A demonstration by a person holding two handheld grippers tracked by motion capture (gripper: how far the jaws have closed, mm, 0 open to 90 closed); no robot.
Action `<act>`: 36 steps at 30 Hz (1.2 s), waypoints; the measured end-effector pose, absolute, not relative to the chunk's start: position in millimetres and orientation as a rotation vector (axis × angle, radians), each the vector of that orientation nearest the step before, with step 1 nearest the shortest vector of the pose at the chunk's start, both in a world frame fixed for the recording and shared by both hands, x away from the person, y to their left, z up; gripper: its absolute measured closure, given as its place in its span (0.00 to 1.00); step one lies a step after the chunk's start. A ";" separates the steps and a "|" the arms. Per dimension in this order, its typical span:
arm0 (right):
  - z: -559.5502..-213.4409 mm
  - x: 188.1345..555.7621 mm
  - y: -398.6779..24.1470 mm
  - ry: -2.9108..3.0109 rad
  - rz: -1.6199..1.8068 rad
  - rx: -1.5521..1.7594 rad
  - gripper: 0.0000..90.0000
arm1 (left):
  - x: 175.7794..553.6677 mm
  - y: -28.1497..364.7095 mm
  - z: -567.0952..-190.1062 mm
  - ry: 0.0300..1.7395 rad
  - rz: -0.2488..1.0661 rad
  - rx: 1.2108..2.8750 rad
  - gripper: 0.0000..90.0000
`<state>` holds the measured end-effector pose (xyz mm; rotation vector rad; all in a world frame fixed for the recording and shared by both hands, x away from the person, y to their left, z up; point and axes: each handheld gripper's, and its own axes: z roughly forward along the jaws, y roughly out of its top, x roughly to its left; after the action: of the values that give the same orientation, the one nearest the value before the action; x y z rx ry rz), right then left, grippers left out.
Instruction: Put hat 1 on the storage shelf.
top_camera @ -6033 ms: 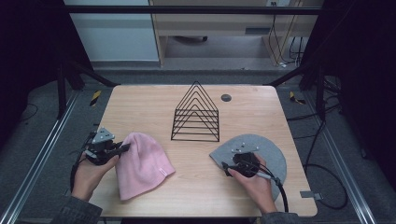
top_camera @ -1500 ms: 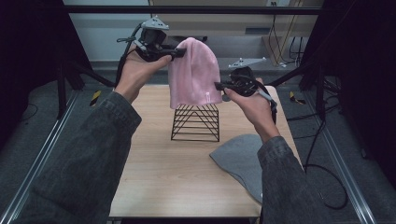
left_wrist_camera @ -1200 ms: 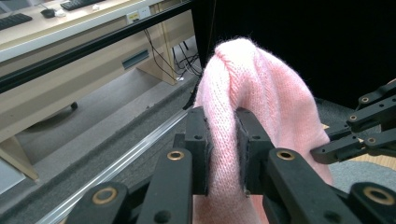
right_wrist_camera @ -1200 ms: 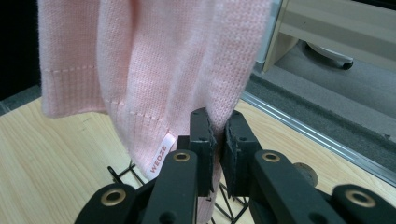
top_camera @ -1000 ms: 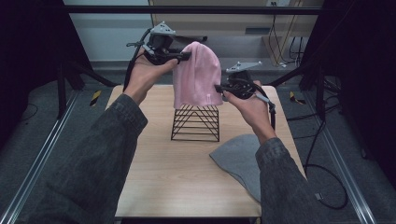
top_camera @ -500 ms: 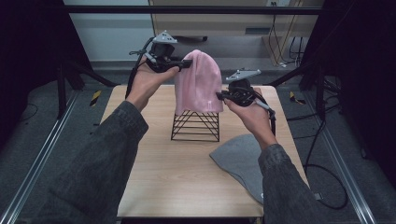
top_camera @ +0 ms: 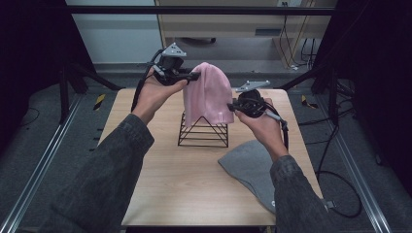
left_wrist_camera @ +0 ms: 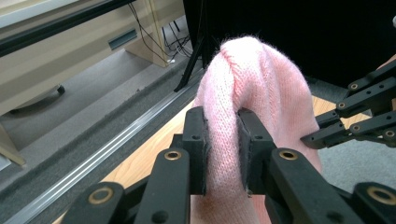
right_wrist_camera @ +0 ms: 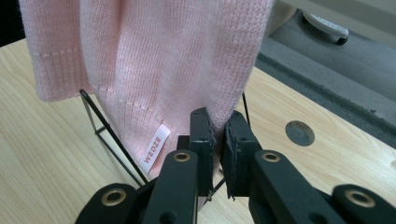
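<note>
A pink knit hat (top_camera: 209, 94) hangs in the air over the black wire rack (top_camera: 203, 131), held by both grippers. My left gripper (top_camera: 190, 76) is shut on the hat's upper left part; in the left gripper view the pink hat (left_wrist_camera: 254, 98) is pinched between the pads of the left gripper (left_wrist_camera: 223, 154). At the hat's lower right edge my right gripper (top_camera: 231, 107) is shut on the knit. In the right gripper view the right gripper (right_wrist_camera: 217, 154) clamps the hem of the pink hat (right_wrist_camera: 149, 60) beside a white label, just above the wire rack (right_wrist_camera: 112, 140).
A grey knit hat (top_camera: 252, 167) lies flat on the wooden table (top_camera: 175, 189) at the front right. A small dark round hole (right_wrist_camera: 299, 133) sits in the tabletop behind the rack. Cables trail off the table's right side.
Both grippers have come down with the pink hat, from high above the table to just over the wire rack. The grey hat has stayed put.
</note>
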<state>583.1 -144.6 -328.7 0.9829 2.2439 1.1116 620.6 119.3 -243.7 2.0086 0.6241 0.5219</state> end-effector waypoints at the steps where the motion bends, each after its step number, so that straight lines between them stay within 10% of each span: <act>1: -329.8 583.0 -144.5 2.244 1.109 0.979 0.93 | 620.4 119.6 -245.4 0.627 0.519 2.009 0.84; 36: -362.4 582.4 -143.7 2.318 1.040 1.003 0.92 | 610.3 118.4 -279.6 0.622 0.463 2.045 0.84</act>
<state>582.4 -143.7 -362.4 1.0035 2.3182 1.0400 610.3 118.4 -279.6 2.0451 0.6215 0.4634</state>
